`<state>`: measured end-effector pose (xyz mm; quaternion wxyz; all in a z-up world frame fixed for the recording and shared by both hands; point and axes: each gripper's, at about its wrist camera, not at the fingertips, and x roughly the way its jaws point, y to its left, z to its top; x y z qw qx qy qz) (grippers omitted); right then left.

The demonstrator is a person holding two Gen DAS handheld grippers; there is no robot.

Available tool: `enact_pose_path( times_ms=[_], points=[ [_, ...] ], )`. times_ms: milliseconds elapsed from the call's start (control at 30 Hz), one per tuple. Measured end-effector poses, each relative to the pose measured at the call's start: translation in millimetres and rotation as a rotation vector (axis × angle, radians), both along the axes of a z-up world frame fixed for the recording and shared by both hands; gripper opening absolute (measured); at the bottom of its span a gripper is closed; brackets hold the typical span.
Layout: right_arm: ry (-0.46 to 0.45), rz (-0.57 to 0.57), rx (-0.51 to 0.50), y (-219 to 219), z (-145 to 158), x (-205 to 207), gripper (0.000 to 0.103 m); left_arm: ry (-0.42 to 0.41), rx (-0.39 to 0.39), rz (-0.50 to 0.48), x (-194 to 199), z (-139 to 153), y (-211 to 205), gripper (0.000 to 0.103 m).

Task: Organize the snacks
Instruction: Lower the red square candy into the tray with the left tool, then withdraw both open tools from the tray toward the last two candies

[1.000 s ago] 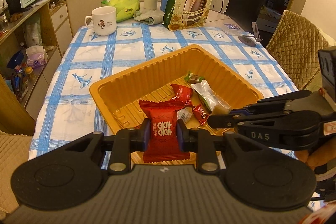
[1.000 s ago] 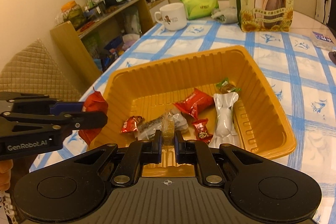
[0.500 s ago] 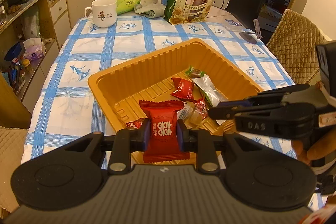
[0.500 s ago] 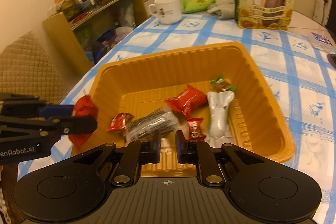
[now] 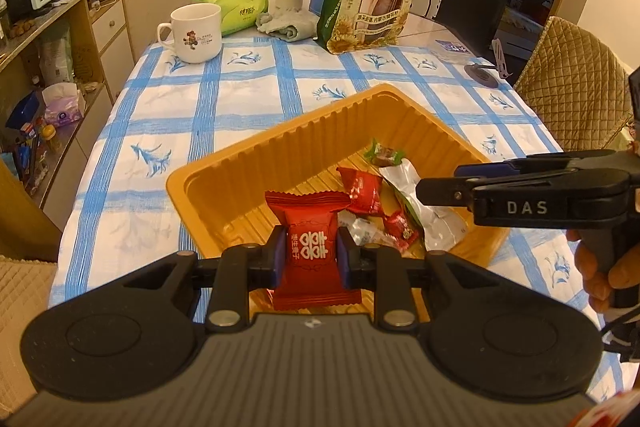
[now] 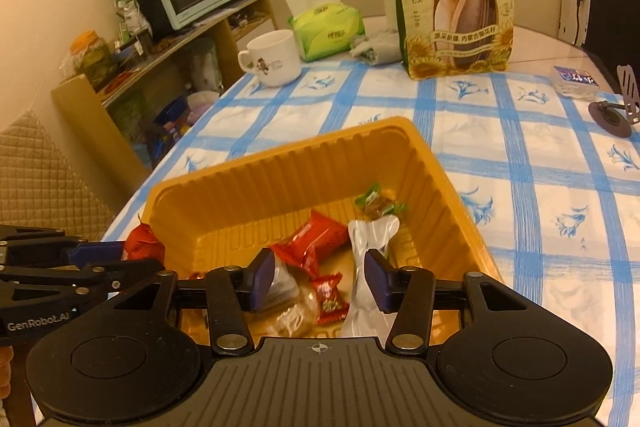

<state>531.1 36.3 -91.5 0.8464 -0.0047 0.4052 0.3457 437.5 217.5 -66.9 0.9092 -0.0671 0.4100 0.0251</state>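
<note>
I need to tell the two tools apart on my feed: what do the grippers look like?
Both are black plastic with blue finger pads. The left gripper carries white "GenRobot.AI" lettering on its side, the right gripper white "DAS". Each grey ribbed body has two round black discs and silver pivot screws.

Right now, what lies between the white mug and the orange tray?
Only bare blue-checked tablecloth separates the white mug from the orange tray; both wrist views show it.

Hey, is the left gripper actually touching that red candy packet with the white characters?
Touching. The left wrist view shows the left gripper with both jaws pressed against the sides of the red candy packet.
</note>
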Motion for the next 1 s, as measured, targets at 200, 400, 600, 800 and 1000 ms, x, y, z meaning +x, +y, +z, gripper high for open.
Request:
enact_pose_path(
  times_ms=[200,400,600,800,1000],
  points=[
    [-0.006,-0.004,0.009,2.6,3.0,4.0,0.053,0.003,0.009,-0.005,14.0,-1.9,4.8,0.023],
    [-0.008,-0.008,0.01,3.9,4.1,6.3,0.054,0.012,0.017,-0.012,27.5,-5.1,7.4,0.023],
    [-0.013,-0.007,0.017,2.2,7.7,6.5,0.055,0.013,0.033,0.004,31.8,-9.1,8.2,0.052],
    [-0.014,-0.007,0.029,-5.2,9.8,-2.6,0.06,0.02,0.021,0.008,21.8,-7.7,8.7,0.052],
    [-0.018,-0.01,0.033,-13.6,12.3,-16.1,0.071,0.012,0.003,0.028,3.9,1.3,8.6,0.055]
  ],
)
